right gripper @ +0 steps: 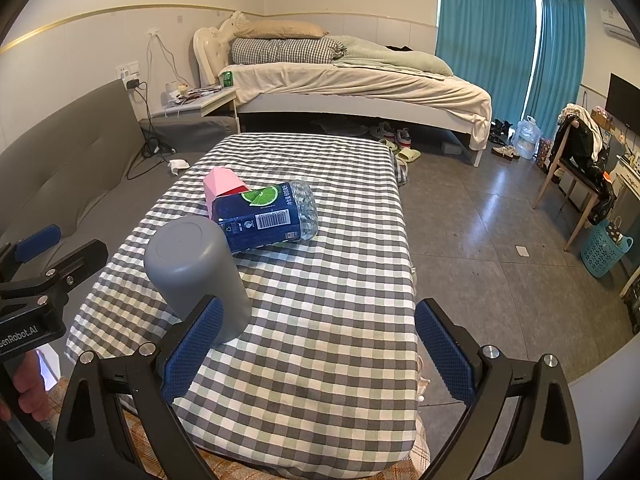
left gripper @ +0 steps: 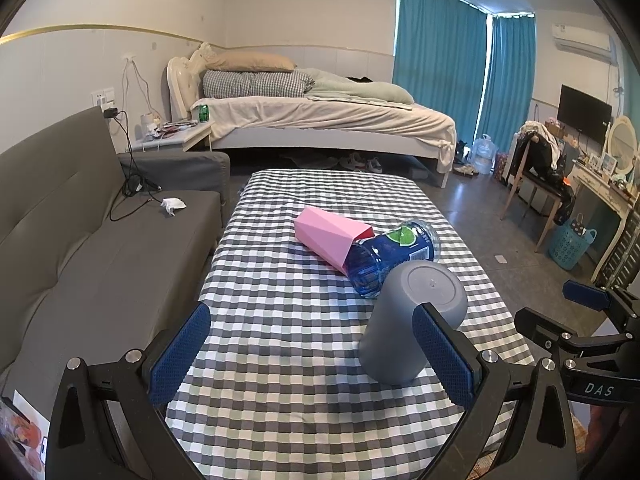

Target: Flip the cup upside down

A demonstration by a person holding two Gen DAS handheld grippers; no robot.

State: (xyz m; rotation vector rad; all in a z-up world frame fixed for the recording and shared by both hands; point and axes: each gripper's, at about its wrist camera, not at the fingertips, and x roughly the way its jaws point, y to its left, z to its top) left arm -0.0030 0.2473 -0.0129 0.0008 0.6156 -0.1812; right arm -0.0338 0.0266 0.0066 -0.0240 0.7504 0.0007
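Left wrist view. Left gripper (left gripper: 316,356): jaws standing wide apart, gripping nothing, hovering over the near end of the table. Table (left gripper: 280,400): wearing a grey, white and pale green checked cloth. Grey cup (left gripper: 412,320): standing upside down on the cloth, flat base facing up, sitting right of centre and partly hidden behind the right blue pad; contact with that pad cannot be told. Blue bottle (left gripper: 394,254): lying on its side just beyond the cup, its neck end sitting inside the mouth of the pink cup. Pink cup (left gripper: 332,236): faceted, lying on its side, mouth pointing toward the bottle. Right gripper (left gripper: 592,320): showing at the right edge, off the table, its jaws parted. Grey sofa (left gripper: 80,240): running along the left, a crumpled tissue (left gripper: 173,205) lying on its seat. Bed (left gripper: 320,116): standing beyond the table.

Right wrist view. Right gripper (right gripper: 320,354): jaws spread wide, holding nothing, hanging over the near right part of the table (right gripper: 340,340). Grey cup (right gripper: 198,276): standing inverted at the near left of the cloth, its lower part hidden behind the left blue pad. Blue bottle (right gripper: 266,216): lying just behind the cup, barcode label facing up. Pink cup (right gripper: 220,186): lying behind the bottle. Left gripper (right gripper: 44,256): showing at the left edge, a hand (right gripper: 28,392) gripping its handle.
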